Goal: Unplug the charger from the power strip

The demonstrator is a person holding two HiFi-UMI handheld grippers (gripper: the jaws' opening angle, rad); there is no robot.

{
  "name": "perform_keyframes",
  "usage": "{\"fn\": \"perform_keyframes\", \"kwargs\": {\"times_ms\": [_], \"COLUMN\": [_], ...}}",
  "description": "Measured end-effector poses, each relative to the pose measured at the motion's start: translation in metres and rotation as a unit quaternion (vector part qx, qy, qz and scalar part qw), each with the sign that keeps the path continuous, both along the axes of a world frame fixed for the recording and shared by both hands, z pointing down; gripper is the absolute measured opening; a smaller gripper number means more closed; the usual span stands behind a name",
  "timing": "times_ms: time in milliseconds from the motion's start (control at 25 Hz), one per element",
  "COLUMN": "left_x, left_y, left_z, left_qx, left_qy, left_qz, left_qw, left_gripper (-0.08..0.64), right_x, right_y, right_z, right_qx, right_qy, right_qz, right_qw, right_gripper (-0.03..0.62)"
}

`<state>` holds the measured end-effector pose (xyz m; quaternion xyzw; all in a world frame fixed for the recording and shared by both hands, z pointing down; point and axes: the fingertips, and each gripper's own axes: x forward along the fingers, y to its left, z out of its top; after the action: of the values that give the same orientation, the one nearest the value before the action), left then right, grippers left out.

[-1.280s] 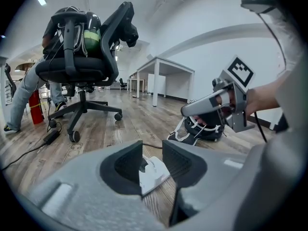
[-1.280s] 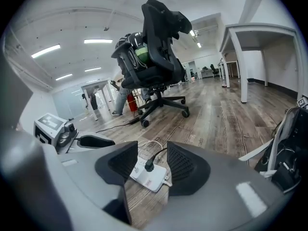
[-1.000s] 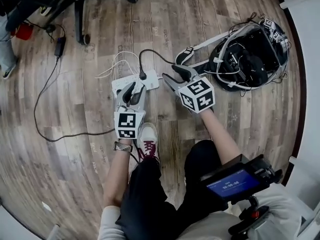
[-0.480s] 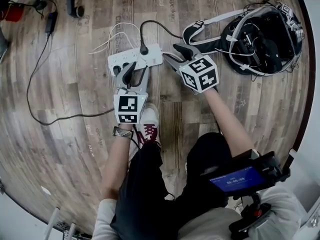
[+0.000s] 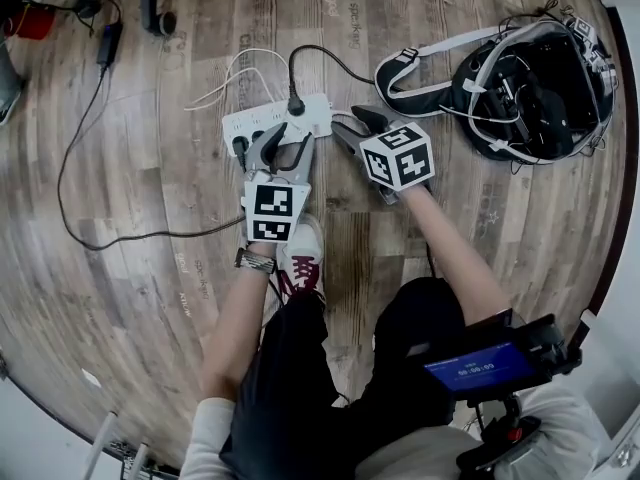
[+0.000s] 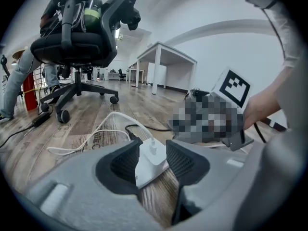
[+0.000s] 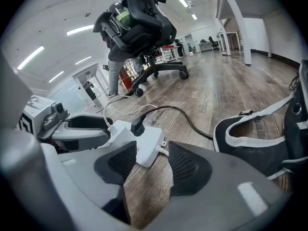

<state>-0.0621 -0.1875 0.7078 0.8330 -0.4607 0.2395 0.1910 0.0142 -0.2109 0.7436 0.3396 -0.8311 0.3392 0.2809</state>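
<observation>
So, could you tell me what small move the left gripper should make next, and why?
Probably ease the left gripper a little lower and close it on the charger. Its jaws have just been opening and now stand apart, with the charger framed between them, not gripped, and plugged into the strip.

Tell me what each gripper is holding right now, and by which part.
Nothing is held. The left gripper and right gripper both have their jaws apart, having just been opening; each frames one end of the power strip without gripping it.
</observation>
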Motion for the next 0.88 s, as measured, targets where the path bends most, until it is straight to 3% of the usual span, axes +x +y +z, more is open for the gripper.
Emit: {"fn": "perform_keyframes", "kwargs": {"times_ms": [600,880], "left_x": [0.000,0.013], "left_y": [-0.001,0.002], "left_z": [0.009,0.013], "left_qx": [-0.006,-0.010], "left_qy": [0.005,-0.003], "left_qz": [-0.030,-0.002], "left_qw": [0.9995,0.9999], "left_gripper": [0.187,0.215], "right_x": [-0.018,-0.017], "right_y": [0.007,0.010], "right_z": [0.035,0.039], "right_qx": [-0.033,-0.068], "right_qy": [0.030,0.002], "right_qz": [-0.016,0.005], "right_qw": [0.999,0.998], "right_gripper": [0.212,0.206]}}
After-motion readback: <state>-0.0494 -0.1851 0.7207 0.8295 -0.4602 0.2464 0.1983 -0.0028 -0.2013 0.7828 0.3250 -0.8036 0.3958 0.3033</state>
